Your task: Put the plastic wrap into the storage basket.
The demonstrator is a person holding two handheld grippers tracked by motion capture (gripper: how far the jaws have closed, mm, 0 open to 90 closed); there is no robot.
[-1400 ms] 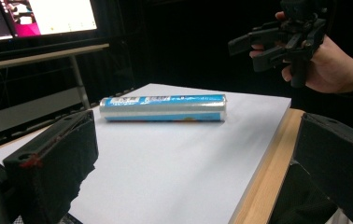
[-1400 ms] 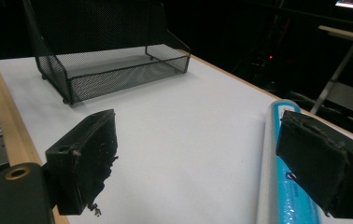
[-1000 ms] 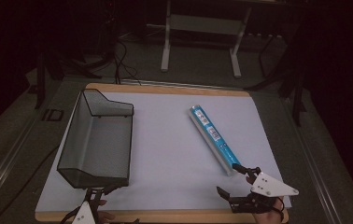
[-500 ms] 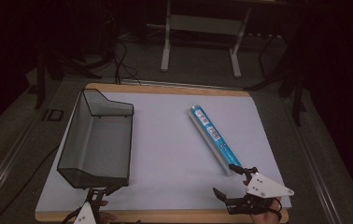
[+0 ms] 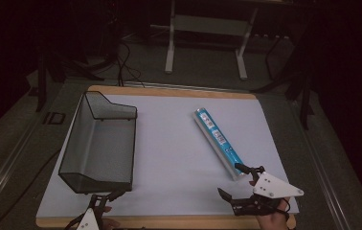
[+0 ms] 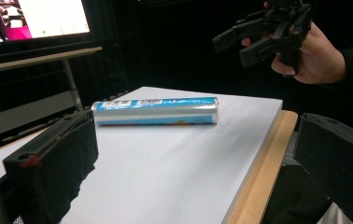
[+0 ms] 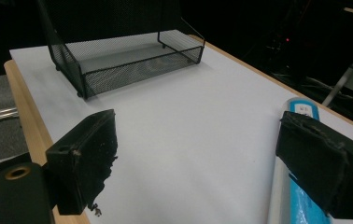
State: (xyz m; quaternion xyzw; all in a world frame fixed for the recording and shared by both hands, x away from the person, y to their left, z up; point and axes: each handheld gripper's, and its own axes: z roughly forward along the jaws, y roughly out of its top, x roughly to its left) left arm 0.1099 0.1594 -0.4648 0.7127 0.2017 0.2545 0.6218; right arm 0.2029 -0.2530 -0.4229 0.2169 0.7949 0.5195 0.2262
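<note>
A long blue package [image 5: 217,141] lies diagonally on the white mat [image 5: 179,143], right of centre. My right gripper [image 5: 231,180] hovers open at the package's near end, one jaw beside it and nothing between the jaws. In the right gripper view the package [image 7: 286,196] runs partly behind the right-hand jaw, and the gripper [image 7: 202,168] stands wide open. My left gripper [image 5: 107,195] is open at the near left edge, just in front of the mesh basket [image 5: 100,143]. Its own view shows the left gripper [image 6: 193,177] open, the package [image 6: 156,110] farther off, and the right gripper [image 6: 258,37] held in a hand.
The black mesh basket [image 7: 128,56] is empty and takes up the mat's left side. A wooden board edge [image 5: 169,221] borders the mat at the front. Table legs and cables [image 5: 203,43] stand beyond the far edge, and a monitor [image 6: 34,18] glows behind.
The right gripper has shifted only slightly near the package's near end. The left gripper, the basket and the package have stayed where they were.
</note>
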